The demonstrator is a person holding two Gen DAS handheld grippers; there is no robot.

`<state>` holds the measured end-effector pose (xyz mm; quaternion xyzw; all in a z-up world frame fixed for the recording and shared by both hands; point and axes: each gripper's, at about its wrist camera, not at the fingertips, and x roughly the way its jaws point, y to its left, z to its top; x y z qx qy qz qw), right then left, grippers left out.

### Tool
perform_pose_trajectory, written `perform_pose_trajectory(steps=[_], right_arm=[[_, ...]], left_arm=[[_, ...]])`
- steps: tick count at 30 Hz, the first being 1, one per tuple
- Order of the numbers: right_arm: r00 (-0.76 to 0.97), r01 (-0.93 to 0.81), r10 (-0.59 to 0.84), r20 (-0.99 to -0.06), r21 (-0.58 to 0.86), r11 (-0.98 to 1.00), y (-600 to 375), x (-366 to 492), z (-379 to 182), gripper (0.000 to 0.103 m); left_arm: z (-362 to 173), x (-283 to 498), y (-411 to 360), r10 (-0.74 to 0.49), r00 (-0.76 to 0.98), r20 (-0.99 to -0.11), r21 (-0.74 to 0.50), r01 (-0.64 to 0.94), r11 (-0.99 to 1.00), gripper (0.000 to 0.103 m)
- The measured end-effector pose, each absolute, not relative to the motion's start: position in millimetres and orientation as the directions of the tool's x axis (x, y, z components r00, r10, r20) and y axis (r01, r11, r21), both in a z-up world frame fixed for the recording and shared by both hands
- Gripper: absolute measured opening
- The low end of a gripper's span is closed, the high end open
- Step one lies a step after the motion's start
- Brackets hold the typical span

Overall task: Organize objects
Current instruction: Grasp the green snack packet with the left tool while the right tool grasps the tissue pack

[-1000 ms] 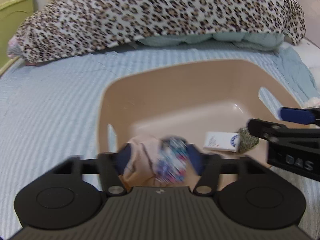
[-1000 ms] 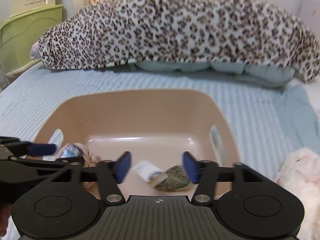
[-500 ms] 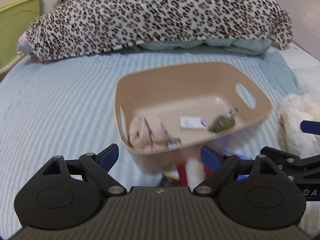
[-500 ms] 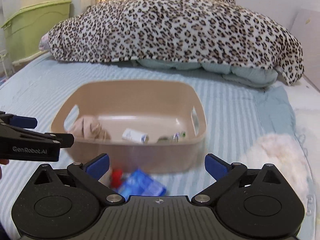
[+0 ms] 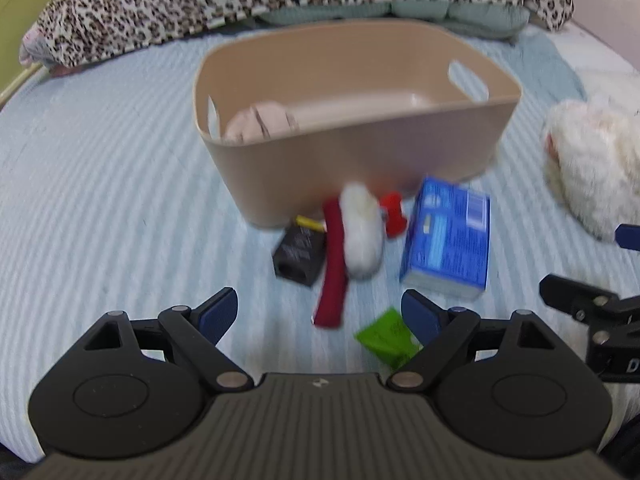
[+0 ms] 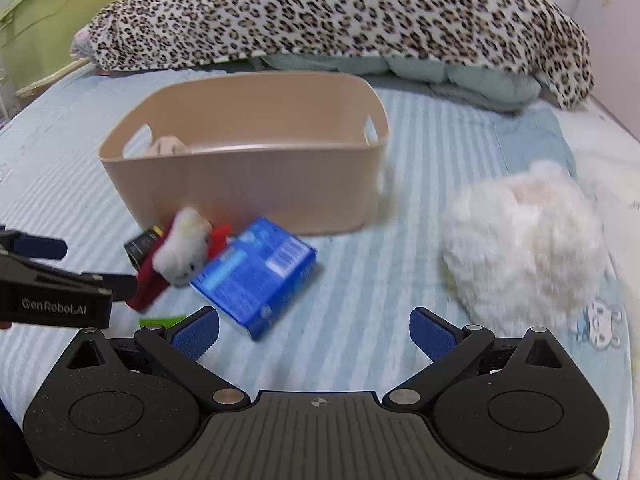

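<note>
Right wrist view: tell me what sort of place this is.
Most likely a bedroom. The work goes on atop a bed with a striped blue sheet, a leopard-print blanket heaped over bedding at the far end, and a green cabinet beside it.

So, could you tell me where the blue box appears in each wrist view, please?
Left wrist: blue box lies right of centre, just beyond the left gripper.
Right wrist: it lies left of centre, above the right gripper.
Shared landmark: the tan basket right behind it.
</note>
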<state>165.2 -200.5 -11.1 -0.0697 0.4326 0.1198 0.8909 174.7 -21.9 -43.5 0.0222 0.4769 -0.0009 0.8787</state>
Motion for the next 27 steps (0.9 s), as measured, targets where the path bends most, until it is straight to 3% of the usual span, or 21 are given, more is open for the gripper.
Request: perform_pose_trajectory(steps=[20,27], right_arm=[[0.553,-0.223,0.114,-0.825,-0.014,0.975,-209,171,-57,0.103],[0.542,-0.251,0.132,-0.83,-0.01,0.968,-195,175,-63,0.103]], left_arm=[[-104,178,-44,-0.018,0.434,-0.901,0.001,0.044,0.999,0.086],[-100,176,-26,-0.064,0.459,-0.886,-0.021,0.098,0.995,0.054]])
